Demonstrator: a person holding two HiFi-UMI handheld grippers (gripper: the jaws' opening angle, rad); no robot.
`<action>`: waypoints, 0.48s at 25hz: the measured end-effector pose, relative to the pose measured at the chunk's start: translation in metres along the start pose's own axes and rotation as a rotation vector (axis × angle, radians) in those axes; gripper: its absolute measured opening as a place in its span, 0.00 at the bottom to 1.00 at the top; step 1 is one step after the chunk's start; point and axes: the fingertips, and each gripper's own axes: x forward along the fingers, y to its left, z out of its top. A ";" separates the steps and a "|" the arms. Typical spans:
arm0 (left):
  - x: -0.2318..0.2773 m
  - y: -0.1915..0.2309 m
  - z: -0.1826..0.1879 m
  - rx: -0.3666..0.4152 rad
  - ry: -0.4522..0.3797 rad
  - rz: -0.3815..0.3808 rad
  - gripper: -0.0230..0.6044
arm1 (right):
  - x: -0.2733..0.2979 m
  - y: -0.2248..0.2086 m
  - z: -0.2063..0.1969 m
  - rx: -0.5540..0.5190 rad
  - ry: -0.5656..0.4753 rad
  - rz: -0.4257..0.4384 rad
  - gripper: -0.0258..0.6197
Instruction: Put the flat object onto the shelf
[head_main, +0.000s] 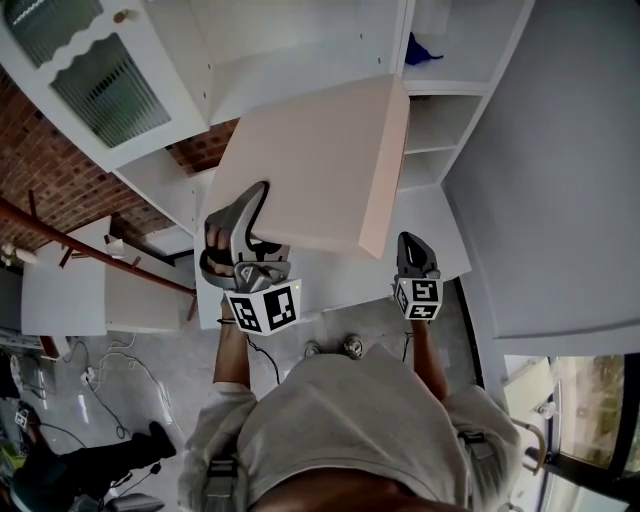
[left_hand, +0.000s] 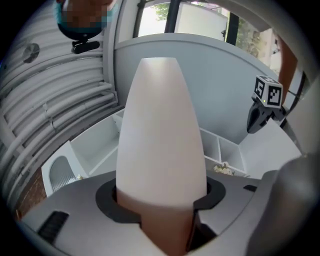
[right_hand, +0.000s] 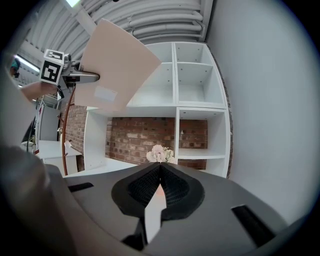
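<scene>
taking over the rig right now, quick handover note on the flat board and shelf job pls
Left gripper: shut on the near edge of the flat board and carries it alone.
Right gripper: jaws together, nothing in them, off the board's right corner and not touching it.
Board: up in the air, tilted, in front of the white shelf unit. It rests on no shelf.
Done: board picked up and brought to the unit.
Left: lay it flat on a shelf, probably one of the bare upper compartments, then open the left jaws and back out. The right gripper could steady the free edge.
</scene>
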 end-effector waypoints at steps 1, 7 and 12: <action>0.001 0.000 0.001 0.033 -0.001 0.001 0.46 | 0.000 -0.001 0.000 0.001 -0.001 -0.002 0.09; 0.011 0.002 0.004 0.197 0.002 0.004 0.46 | 0.002 0.001 0.000 0.003 -0.001 0.002 0.09; 0.025 0.009 -0.002 0.279 0.017 0.013 0.47 | 0.004 0.005 -0.001 0.003 0.000 0.012 0.09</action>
